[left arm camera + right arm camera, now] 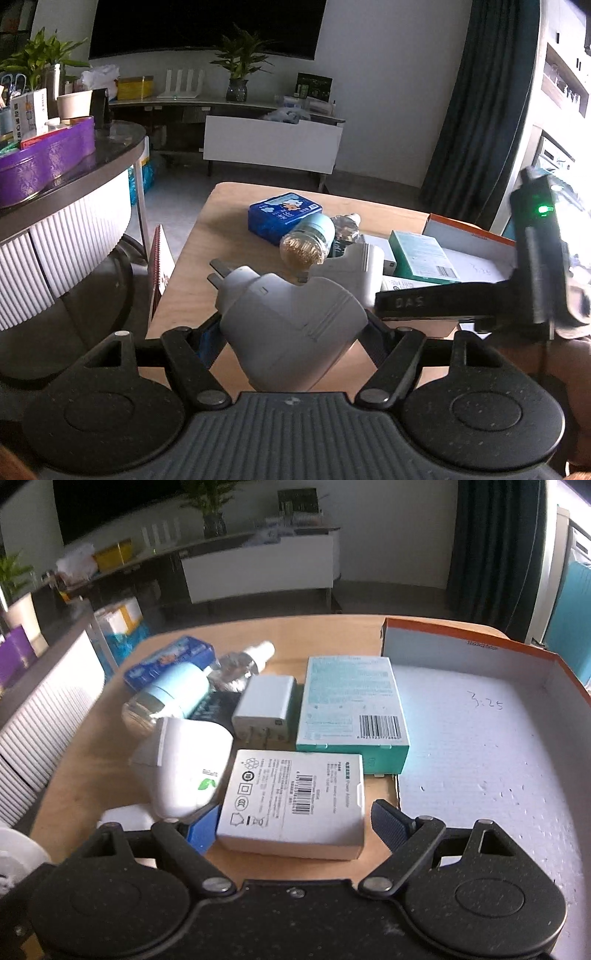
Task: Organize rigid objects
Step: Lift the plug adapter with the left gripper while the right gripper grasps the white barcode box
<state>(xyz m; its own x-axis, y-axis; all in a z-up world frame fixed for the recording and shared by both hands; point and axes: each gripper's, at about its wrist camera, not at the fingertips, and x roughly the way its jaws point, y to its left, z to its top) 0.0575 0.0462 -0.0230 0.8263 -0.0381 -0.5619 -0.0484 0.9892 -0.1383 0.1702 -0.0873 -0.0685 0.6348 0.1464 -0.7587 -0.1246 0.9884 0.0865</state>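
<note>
My left gripper [291, 343] is shut on a grey plug-in device [288, 325] with metal prongs and holds it above the wooden table [192, 273]. That device also shows in the right wrist view [184, 764] as a white body. My right gripper [295, 827] is open, with its fingers either side of a white power-adapter box [295, 801] that lies on the table. Beyond lie a teal box [351, 705], a white charger [266, 705], a light-blue jar [166, 698] and a blue tin [170, 661]. An orange-edged open box [480, 738] is at the right.
A crumpled clear bottle [240, 664] lies behind the jar. A purple tin [44, 158] sits on a round side table at the left. A red notebook [160, 258] leans at the wooden table's left edge. A TV console stands by the far wall.
</note>
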